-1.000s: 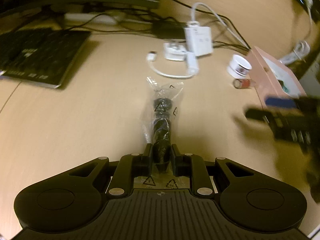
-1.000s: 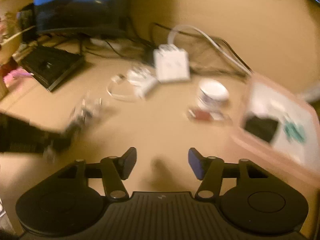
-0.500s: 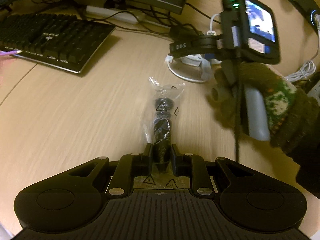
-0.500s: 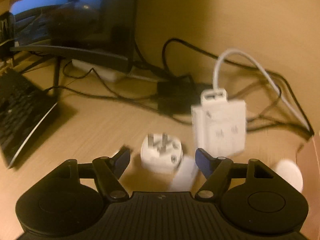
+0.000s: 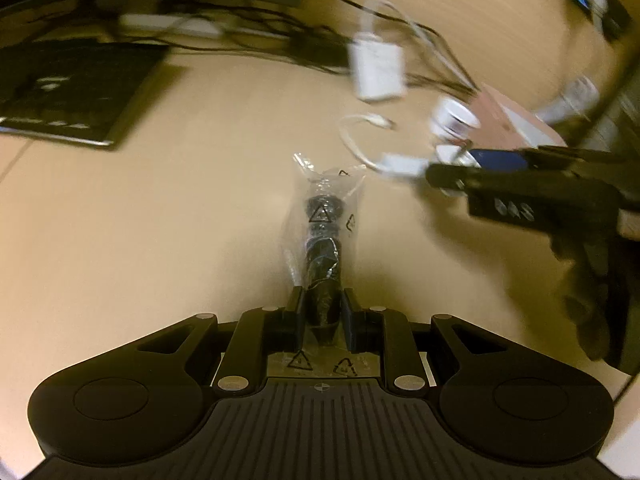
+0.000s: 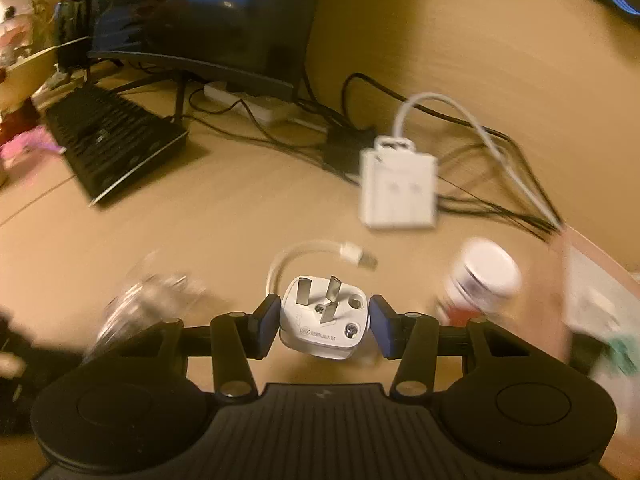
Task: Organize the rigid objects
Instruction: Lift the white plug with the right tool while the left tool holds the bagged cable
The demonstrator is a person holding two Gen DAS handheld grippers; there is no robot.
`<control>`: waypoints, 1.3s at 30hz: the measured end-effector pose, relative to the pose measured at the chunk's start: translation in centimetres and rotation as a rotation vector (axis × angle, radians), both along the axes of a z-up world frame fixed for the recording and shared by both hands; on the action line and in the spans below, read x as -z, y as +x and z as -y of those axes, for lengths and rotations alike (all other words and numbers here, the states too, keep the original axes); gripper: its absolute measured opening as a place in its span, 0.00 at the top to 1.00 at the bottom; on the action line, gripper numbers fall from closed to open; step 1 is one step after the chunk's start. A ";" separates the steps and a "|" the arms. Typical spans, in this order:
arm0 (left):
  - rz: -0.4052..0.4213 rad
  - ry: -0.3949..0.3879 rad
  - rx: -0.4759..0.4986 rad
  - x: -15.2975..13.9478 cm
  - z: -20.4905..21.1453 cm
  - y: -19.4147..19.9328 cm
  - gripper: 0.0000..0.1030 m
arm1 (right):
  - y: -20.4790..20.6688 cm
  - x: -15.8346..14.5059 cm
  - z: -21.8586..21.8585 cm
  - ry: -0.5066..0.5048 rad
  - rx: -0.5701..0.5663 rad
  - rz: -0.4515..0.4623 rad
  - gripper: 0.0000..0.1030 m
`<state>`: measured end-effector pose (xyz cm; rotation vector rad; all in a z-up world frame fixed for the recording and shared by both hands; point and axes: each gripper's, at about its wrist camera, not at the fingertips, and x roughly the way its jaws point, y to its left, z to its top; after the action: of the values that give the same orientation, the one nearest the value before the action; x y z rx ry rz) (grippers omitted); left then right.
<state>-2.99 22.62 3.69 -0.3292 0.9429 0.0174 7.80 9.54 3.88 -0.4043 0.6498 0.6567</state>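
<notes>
Tan wooden table, cluttered at the back. White plug adapter sits between the right gripper fingers, prongs up; whether the pads touch it, cannot tell. Left gripper fingers closed on a bagged black part. Nearby: white jar, keyboard, white charger box.

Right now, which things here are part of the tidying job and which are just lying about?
Job: bagged black part in the left gripper; white plug between the right gripper fingers; pink box.

Lying about: keyboard, monitor, black cables.
</notes>
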 end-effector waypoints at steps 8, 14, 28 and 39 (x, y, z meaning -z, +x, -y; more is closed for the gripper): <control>-0.034 0.072 0.142 -0.2 4.8 1.0 0.76 | -6.8 -0.4 8.4 -0.044 0.086 0.018 0.53; -0.049 0.048 0.212 -0.6 6.0 2.2 0.80 | -9.5 -0.5 13.3 -0.004 0.203 0.030 0.53; 0.299 0.055 0.559 -9.2 16.4 4.2 0.93 | -12.8 -2.4 23.4 0.052 0.469 0.077 0.53; 0.224 0.062 0.508 -8.3 18.7 10.3 0.87 | -13.0 -1.6 26.6 0.094 0.535 0.062 0.53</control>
<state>7.31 3.87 12.04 -0.0256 0.7799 -0.4461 -5.16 -17.07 5.46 -0.1496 0.6307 0.1635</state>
